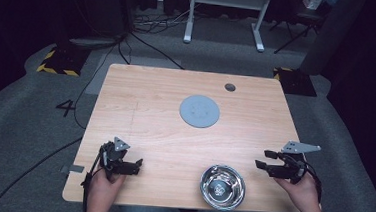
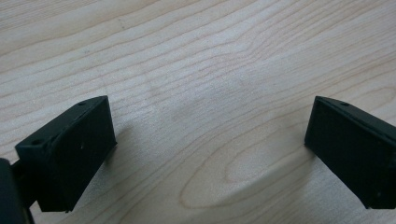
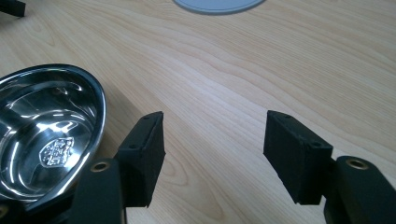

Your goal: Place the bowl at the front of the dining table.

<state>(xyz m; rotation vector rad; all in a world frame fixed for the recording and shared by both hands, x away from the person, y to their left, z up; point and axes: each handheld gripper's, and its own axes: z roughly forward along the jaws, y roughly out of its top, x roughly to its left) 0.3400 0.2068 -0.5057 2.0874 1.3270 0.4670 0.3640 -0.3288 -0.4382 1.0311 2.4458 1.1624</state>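
Note:
A shiny steel bowl (image 1: 222,187) stands empty near the table's front edge, right of centre. A flat grey round disc (image 1: 199,111) lies in the middle of the table. My left gripper (image 1: 135,164) rests low at the front left, pointing right; its jaws (image 2: 210,135) stand wide apart over bare wood. My right gripper (image 1: 266,159) hovers at the front right, pointing left, a short way right of the bowl. In the right gripper view it (image 3: 215,135) is open with nothing between its pads, the bowl (image 3: 42,116) is just left of its left jaw, and the disc (image 3: 217,4) lies far ahead.
The light wooden table (image 1: 159,134) has a small round cable hole (image 1: 230,87) near its far edge. Cables, a white desk frame (image 1: 225,13) and yellow-black marked plates lie on the grey floor beyond. A black part (image 3: 11,7) of the other gripper shows in the right gripper view's top left corner.

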